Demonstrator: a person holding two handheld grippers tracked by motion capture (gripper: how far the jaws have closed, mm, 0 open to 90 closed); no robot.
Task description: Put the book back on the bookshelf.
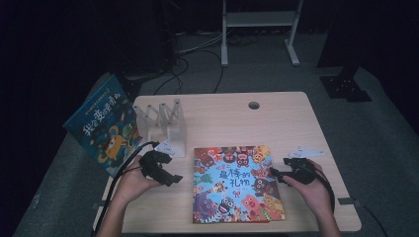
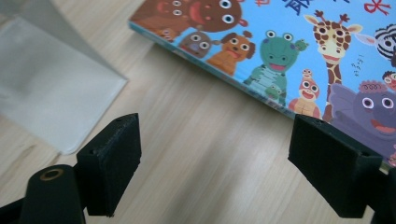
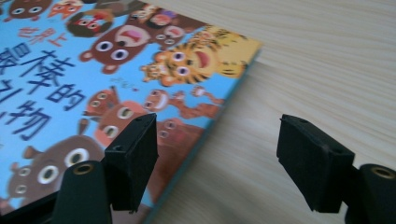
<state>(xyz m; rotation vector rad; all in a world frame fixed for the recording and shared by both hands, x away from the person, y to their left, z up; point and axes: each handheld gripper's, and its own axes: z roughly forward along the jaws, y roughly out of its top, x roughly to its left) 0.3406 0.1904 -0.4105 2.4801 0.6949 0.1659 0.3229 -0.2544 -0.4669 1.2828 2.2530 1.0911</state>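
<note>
One high camera, two riding low at the table

High view looks down and forward over the table; both gripper views skim close, sharing the picture book.

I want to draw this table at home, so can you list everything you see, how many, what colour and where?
Animal picture book: one, blue cover with many cartoon animals, flat on the table between the grippers.
Second picture book: one, dark blue with yellow and white letters, leaning tilted off the table's left edge.
Book rack: one, clear plastic, back left of the table.
Table: one, light wood, with a round hole near its back edge.
White frame: one, on the floor behind.
Left gripper: one, black, jaws open, left of the animal book.
Right gripper: one, black, jaws open at the book's right edge.
</note>
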